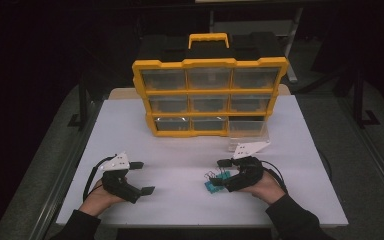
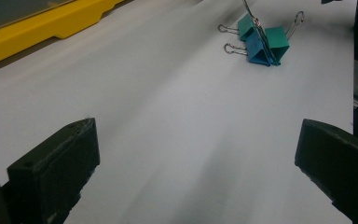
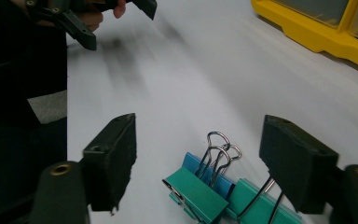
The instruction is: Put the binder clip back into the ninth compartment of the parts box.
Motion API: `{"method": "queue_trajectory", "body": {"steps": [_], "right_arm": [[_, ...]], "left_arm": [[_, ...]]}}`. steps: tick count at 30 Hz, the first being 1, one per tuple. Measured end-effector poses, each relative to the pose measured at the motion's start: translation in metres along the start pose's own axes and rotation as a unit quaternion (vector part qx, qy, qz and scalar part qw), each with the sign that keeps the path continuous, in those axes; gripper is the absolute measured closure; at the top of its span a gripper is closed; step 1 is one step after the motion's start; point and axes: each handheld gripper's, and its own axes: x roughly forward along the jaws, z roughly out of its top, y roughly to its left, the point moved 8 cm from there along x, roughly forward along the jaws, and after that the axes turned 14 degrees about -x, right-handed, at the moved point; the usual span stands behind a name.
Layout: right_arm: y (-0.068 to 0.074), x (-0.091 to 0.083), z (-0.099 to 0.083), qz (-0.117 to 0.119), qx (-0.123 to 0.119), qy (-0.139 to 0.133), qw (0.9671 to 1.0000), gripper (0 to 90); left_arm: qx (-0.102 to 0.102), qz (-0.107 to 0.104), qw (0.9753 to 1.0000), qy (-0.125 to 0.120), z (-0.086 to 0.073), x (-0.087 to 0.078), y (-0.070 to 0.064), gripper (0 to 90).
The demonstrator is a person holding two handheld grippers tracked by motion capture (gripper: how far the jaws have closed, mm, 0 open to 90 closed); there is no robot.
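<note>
A small cluster of teal and blue binder clips (image 1: 213, 182) lies on the white table (image 1: 180, 150). My right gripper (image 1: 220, 172) stands open around the clips, its jaws to either side of them in the right gripper view, where the clips (image 3: 219, 191) sit low between the jaws with their wire handles up. My left gripper (image 1: 142, 177) rests open at the left front of the table, nothing between its jaws. From the left gripper view the clips (image 2: 261, 39) lie far ahead on bare tabletop.
A yellow drawer organiser (image 1: 209, 95) with clear drawers stands upright at the back of the table. One clear drawer (image 1: 247, 134) is pulled out at its lower right, just behind my right gripper. A dark case with a yellow handle (image 1: 208, 40) sits behind it.
</note>
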Motion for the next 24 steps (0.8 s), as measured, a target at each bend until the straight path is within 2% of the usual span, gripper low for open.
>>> {"method": "queue_trajectory", "body": {"steps": [12,24], "right_arm": [[0.004,-0.003,-0.004,0.03,-0.005,-0.003,0.9995,52.1],[0.009,0.0,-0.014,0.056,-0.023,0.018,0.998,64.6]], "left_arm": [[0.0,-0.001,1.0,0.001,-0.001,0.0,0.0,0.0],[0.001,0.0,1.0,0.001,-0.001,0.0,0.0,0.0]]}}
